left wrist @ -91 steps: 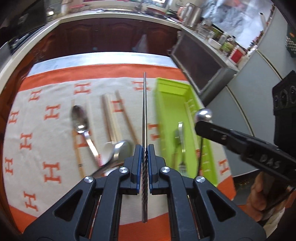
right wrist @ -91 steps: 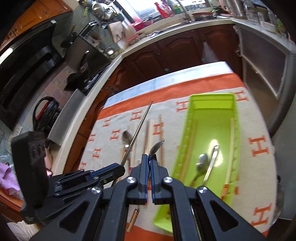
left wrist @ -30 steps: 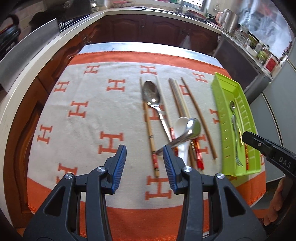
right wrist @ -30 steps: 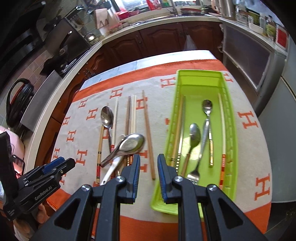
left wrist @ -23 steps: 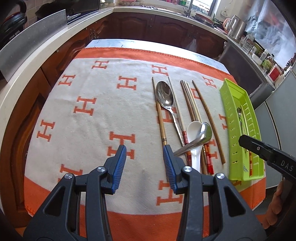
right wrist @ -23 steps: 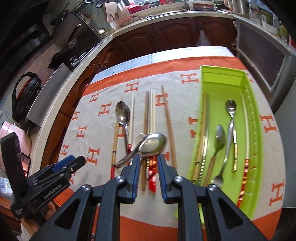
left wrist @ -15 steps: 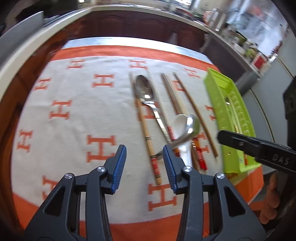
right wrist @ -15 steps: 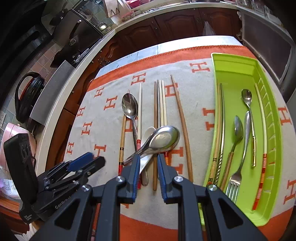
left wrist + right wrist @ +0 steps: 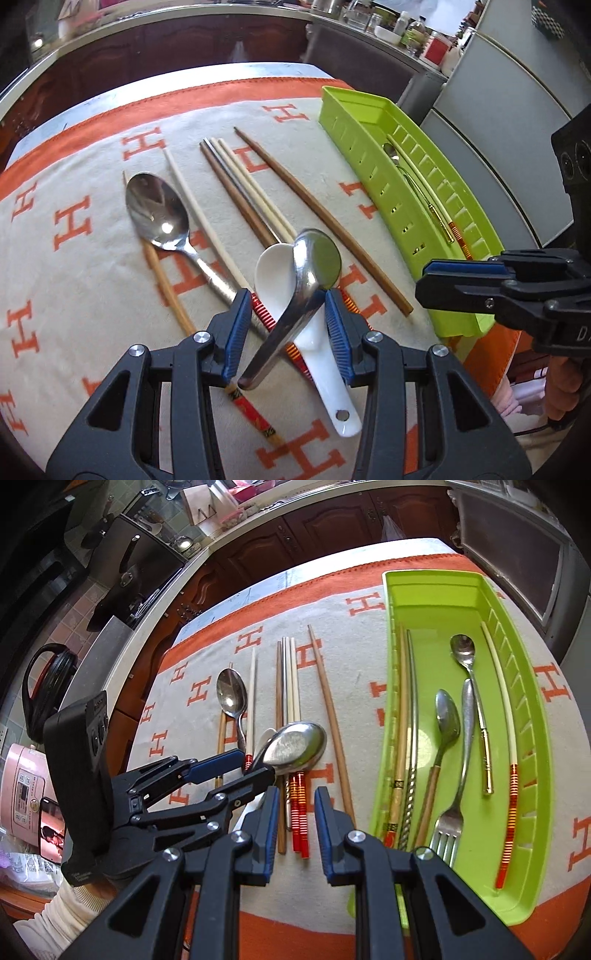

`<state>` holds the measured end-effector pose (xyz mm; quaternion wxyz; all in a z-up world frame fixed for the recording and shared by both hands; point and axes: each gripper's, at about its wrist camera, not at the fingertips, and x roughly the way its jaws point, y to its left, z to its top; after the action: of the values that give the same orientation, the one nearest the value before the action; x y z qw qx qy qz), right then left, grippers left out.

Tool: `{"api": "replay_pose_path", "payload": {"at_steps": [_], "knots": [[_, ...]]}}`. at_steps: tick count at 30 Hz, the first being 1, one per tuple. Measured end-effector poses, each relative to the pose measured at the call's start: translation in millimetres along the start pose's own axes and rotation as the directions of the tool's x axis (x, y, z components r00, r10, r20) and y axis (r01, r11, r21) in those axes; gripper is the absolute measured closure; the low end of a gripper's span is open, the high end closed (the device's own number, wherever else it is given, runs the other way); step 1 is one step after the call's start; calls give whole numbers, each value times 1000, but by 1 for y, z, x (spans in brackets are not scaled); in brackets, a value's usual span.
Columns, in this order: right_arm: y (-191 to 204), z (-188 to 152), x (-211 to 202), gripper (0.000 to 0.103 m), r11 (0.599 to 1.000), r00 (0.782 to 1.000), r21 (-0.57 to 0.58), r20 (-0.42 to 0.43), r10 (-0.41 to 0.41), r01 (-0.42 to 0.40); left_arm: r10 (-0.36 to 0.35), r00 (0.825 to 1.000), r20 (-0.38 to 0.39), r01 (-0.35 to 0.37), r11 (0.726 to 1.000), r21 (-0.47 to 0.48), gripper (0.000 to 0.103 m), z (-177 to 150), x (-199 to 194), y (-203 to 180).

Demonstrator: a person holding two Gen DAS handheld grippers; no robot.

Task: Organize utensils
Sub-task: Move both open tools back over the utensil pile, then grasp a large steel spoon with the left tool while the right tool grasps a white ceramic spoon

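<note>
Steel spoon [image 9: 314,269] sits on top of the loose pile on the cloth [image 9: 92,277], bowl propped over the white ceramic spoon [image 9: 295,291], handle slanting back between the left gripper [image 9: 284,314] fingers. Those fingers are spread wide either side of the handle; whether the right pad touches the spoon, can't tell. Nothing clamped.

Second steel spoon [image 9: 159,214] lies flat to the left, over a bamboo chopstick [image 9: 166,291]. Wooden and pale chopsticks [image 9: 251,199] run alongside, one brown chopstick [image 9: 325,221] apart on the tray side.

Green tray [image 9: 532,709] is to the right on the cloth, holding two spoons [image 9: 448,716], a fork [image 9: 454,812] and several chopsticks.

Right gripper [image 9: 295,812] hangs over the red-banded chopstick ends, fingers parted by a narrow gap, holding nothing. A pale sleeve [image 9: 74,912] shows behind the left gripper.
</note>
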<state>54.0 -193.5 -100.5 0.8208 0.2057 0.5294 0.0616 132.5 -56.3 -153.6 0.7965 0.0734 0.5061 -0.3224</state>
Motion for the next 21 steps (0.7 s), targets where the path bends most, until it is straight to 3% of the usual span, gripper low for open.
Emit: {"api": "replay_pose_path", "payload": {"at_steps": [3,5,7,10,14,21], "knots": [[-2,1,-3,84,1000,1000,4,10,-14,14,-11,1000,2,10,1000,20,66,4,3,0],[-1,1,-5,84,1000,999,3,20,-30,30,-35,999,7,34,999,21,81,6,3,1],[2,2,-8,84,999,998,3,28,-48,48,-33,999,21,32,999,22,86,6,0,0],[13,3,-13,84,997,996,-17,50,-77,78,-12,1000,28,12,999,35,86,4,-1,-1],[29,-2,-19,84,998,995,-30,78,-56,59,9,1000,4,-10,998,54,89,5,-4,-7],[39,-5,-29,84,995,996,-65,41,-74,76,41,999,5,-41,998,37,91,2,-9,-8]]}}
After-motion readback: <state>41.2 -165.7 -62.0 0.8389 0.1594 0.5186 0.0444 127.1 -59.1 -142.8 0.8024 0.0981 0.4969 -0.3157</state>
